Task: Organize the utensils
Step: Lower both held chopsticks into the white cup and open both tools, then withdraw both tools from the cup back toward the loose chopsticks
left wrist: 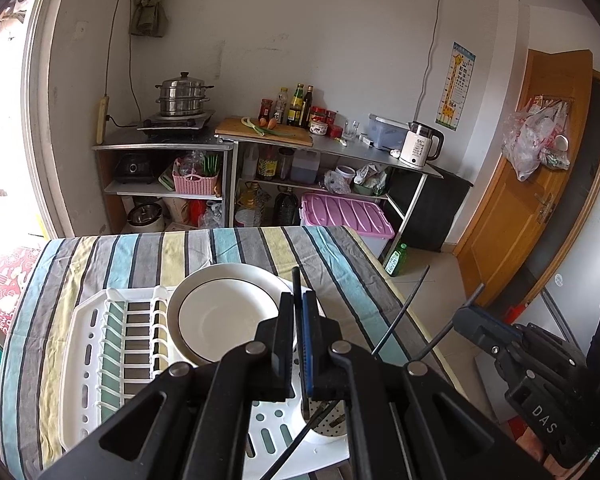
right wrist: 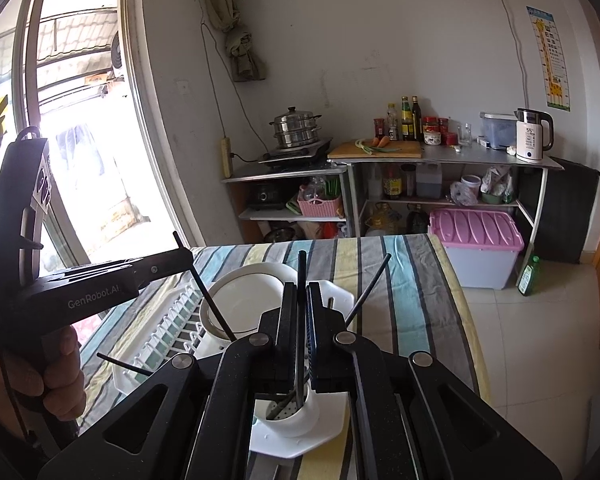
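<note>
Looking through the left wrist view: left hand-held gripper pinches one black chopstick, its top poking up above the pads. Below sits the white utensil cup at the near right corner of the dish rack on the striped table. White plate lies in the rack, far side. Other chopsticks already lean out of the cup.

Right wrist view: right hand-held gripper likewise clamps a single chopstick, lower end reaching into the cup. My read: keep each stick near upright, lower until the tip is inside the cup wall, release only then, mind the leaning sticks.
</note>
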{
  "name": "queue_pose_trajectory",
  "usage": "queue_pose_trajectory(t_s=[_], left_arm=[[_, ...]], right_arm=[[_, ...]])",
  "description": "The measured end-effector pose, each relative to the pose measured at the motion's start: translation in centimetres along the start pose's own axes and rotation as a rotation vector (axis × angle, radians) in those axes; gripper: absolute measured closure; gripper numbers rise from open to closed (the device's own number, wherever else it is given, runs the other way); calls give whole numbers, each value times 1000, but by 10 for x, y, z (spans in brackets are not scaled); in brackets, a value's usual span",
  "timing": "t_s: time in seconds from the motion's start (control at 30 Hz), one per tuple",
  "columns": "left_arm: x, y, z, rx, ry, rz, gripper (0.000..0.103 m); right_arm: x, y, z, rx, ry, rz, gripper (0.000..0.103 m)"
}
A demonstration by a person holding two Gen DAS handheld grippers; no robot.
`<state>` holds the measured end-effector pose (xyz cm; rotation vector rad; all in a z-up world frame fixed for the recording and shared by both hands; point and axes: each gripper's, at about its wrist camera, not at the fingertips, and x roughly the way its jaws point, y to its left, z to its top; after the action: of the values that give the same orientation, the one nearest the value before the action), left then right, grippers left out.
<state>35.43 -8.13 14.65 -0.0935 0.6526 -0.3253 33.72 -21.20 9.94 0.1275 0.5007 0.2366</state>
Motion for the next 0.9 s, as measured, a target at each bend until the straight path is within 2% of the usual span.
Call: queue_pose_trajectory(t_s=[0.3,0.47,0.67,0.77,0.9], left_arm=[[-5,9,-5,-14,5,12,98],[-9,12,-9,-18,3,15,98],[-14,13,-14,-17,6,21,97],[-18,14,-17,-13,2,28,95],[-27,17,-22,-20,-9,28,87]], right_arm=[[-1,-4,1,0,20,2,99],[-5,-4,-3,2,19,5,88],[-9,-5,-6,1,15,12,88],[-15,-4,-11,1,11,17,88],[-23,-3,-16,0,5,30,88]])
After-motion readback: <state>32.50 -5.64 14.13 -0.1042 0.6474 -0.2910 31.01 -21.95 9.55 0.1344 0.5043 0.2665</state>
